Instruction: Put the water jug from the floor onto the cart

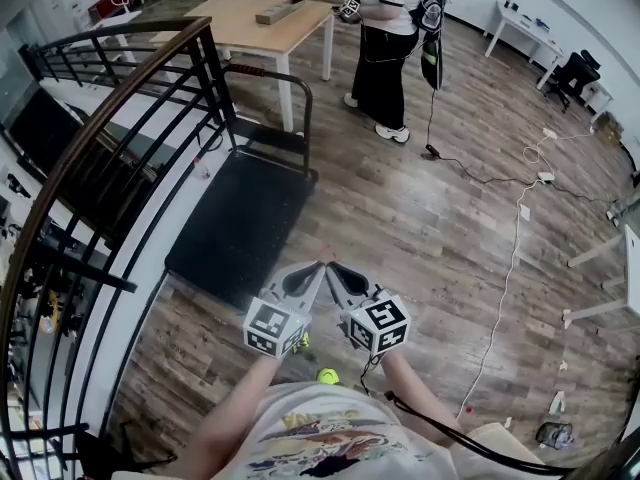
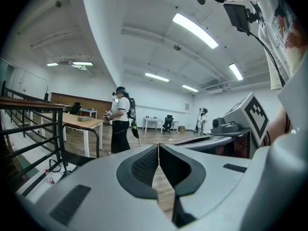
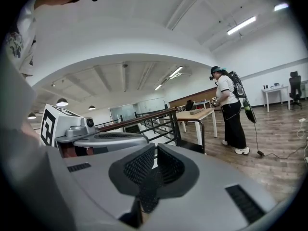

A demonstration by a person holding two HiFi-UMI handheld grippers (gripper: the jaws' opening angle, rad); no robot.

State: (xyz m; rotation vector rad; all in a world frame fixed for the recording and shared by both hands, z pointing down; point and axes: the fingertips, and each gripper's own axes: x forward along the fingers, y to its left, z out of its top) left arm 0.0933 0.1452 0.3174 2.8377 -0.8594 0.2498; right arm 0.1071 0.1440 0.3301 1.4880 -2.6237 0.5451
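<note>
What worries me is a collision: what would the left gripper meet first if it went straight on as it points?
Nothing close: the left gripper points nearly level over wooden floor, with the cart and the person off to its left. It would probably reach the floor first, though depth is unclear.

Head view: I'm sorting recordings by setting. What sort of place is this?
Probably an open office or lab floor: a wooden table, white desks with an office chair, and a black platform cart beside a railing.
</note>
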